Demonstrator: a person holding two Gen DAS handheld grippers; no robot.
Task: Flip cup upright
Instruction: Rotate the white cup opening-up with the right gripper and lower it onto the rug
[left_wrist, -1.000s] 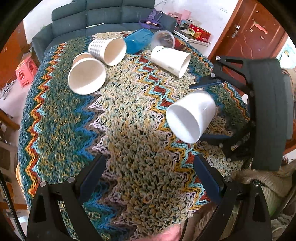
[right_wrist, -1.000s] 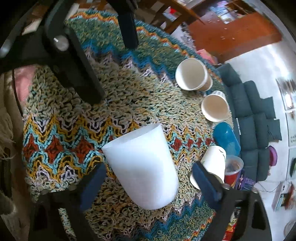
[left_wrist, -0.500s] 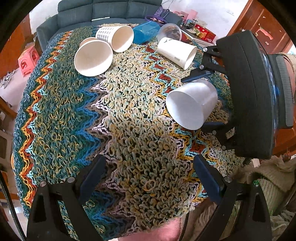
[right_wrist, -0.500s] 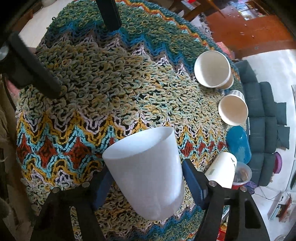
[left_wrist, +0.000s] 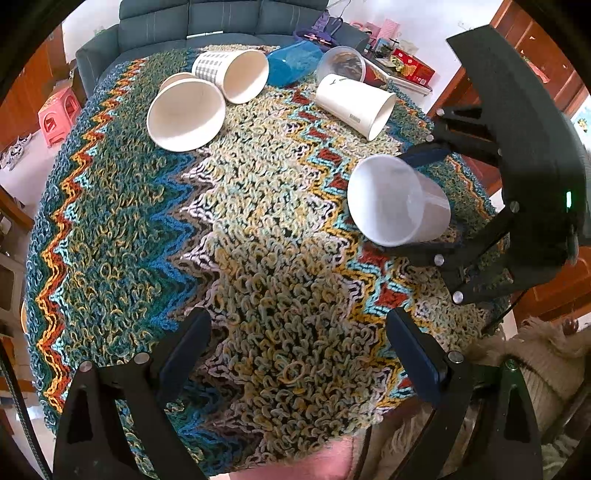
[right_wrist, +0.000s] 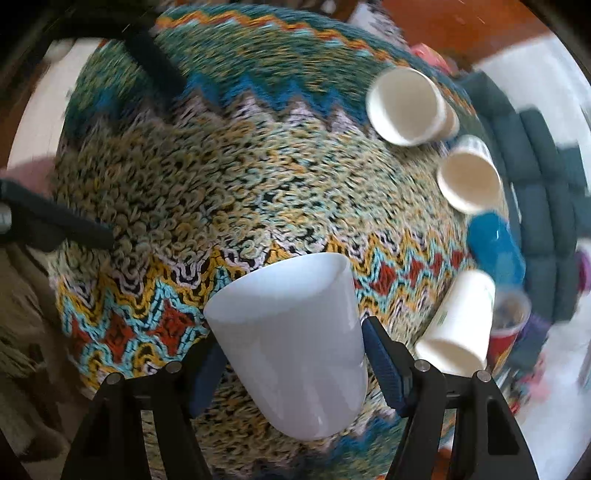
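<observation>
A plain white cup (right_wrist: 295, 343) is held between the pads of my right gripper (right_wrist: 291, 354), which is shut on it. The cup is lifted off the woven zigzag mat (right_wrist: 221, 184) and tilted, its mouth facing away and to the left. In the left wrist view the same cup (left_wrist: 399, 201) hangs at the right with its open mouth toward the camera, clamped by the right gripper (left_wrist: 424, 199). My left gripper (left_wrist: 299, 354) is open and empty, low over the near part of the mat (left_wrist: 221, 221).
Several other cups lie on their sides at the far end: a wide white one (left_wrist: 184, 114), a checked one (left_wrist: 232, 74), a blue one (left_wrist: 291, 61), a clear one (left_wrist: 341, 64) and a white paper one (left_wrist: 354, 105). A grey sofa (left_wrist: 221, 18) stands behind the table.
My right gripper has closed onto the white cup, lifted it off the mat and is turning it; the right wrist view is blurred with motion. The left gripper stayed open.
</observation>
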